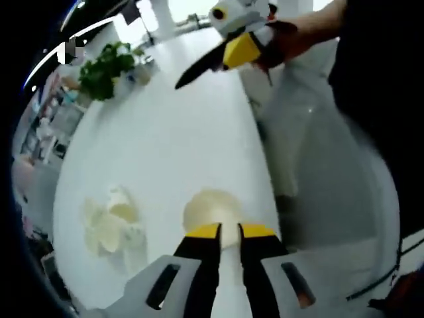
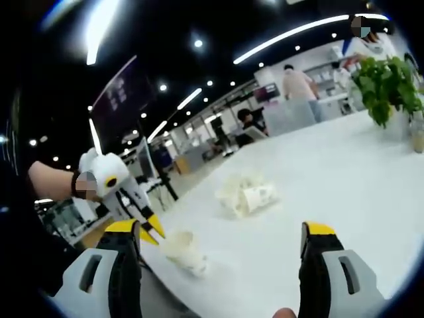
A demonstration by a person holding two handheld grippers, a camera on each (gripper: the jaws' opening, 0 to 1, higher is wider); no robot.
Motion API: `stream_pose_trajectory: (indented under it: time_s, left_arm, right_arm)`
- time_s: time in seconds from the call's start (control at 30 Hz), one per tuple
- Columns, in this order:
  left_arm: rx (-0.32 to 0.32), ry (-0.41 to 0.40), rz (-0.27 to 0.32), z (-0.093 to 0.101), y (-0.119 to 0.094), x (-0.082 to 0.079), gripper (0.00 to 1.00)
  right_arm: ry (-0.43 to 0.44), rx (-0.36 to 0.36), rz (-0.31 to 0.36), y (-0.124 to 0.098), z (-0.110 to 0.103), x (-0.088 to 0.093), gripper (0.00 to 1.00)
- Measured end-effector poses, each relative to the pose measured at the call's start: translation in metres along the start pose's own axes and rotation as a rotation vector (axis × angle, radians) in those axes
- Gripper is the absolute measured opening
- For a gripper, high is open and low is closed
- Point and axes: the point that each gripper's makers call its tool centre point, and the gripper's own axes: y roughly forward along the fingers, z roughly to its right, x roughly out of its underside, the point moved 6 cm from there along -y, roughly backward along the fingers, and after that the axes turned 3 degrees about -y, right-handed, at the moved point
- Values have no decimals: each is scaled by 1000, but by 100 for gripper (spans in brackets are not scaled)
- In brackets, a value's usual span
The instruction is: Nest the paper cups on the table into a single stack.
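A cream paper cup (image 1: 211,207) lies on its side near the edge of the white table (image 1: 172,146). My left gripper (image 1: 230,232) has its yellow-tipped jaws closed narrowly on the cup's wall. In the right gripper view the same cup (image 2: 183,250) rests at the table edge, with the left gripper (image 2: 154,230) touching it from the left. A loose heap of several more paper cups (image 1: 112,224) lies further in on the table (image 2: 344,172), and shows as the heap of cups (image 2: 248,192) ahead of my right gripper (image 2: 220,228). That gripper stands wide open and empty, held in the air (image 1: 212,63).
A green potted plant (image 1: 106,66) stands at the far end of the table, plant (image 2: 387,83). A person's dark clothing (image 1: 377,99) lies beyond the table edge. People and desks (image 2: 298,86) show in the background.
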Motion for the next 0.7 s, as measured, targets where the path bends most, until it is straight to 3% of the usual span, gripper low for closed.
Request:
stream_pose_trajectory:
  time_s: [0.07, 0.13, 0.33, 0.57, 0.7]
  left_arm:
    - [-34, -62, 53, -4, -6, 0, 8]
    - [-68, -163, 163, -8, -14, -2, 9]
    - [-140, -312, 327, -16, -31, -1, 16]
    - [-222, -426, 390, -25, -43, 13, 29]
    - [-235, -428, 414, -24, -47, 18, 31]
  right_arm:
    - [-4, -2, 0, 1, 0, -1, 99]
    - [-5, -3, -3, 2, -1, -1, 99]
    - [1, -10, -14, 5, -3, 1, 100]
    - [-4, -12, -23, 6, -3, 1, 100]
    - [-2, -10, -25, 5, -2, 0, 100]
